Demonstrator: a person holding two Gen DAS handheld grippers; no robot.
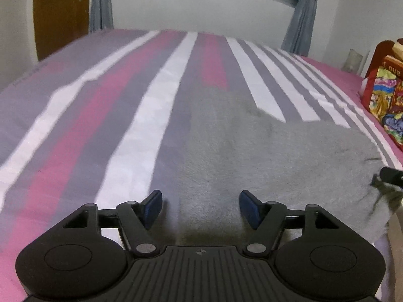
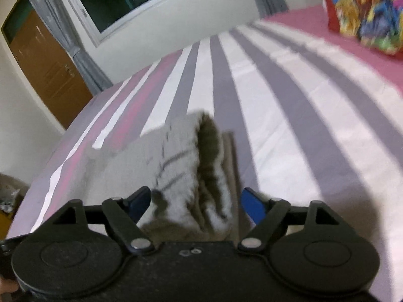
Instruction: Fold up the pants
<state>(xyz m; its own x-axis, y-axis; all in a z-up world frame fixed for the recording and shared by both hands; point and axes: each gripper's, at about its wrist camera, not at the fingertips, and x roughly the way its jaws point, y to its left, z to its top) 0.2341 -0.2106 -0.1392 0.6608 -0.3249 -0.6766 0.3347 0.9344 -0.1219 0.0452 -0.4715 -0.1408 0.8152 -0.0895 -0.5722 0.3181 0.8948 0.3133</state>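
Two grippers, both jaws spread wide, nothing pinched yet. Fuzzy light-grey fleece pants (image 1: pixel 264 151) lie flat on the pink, white and grey striped bedsheet (image 1: pixel 126 125), probably smoothed for folding. Left gripper (image 1: pixel 200 207) hovers over the near edge; right gripper (image 2: pixel 195 205) has the bunched waistband end between its fingers, apparently ungrasped.
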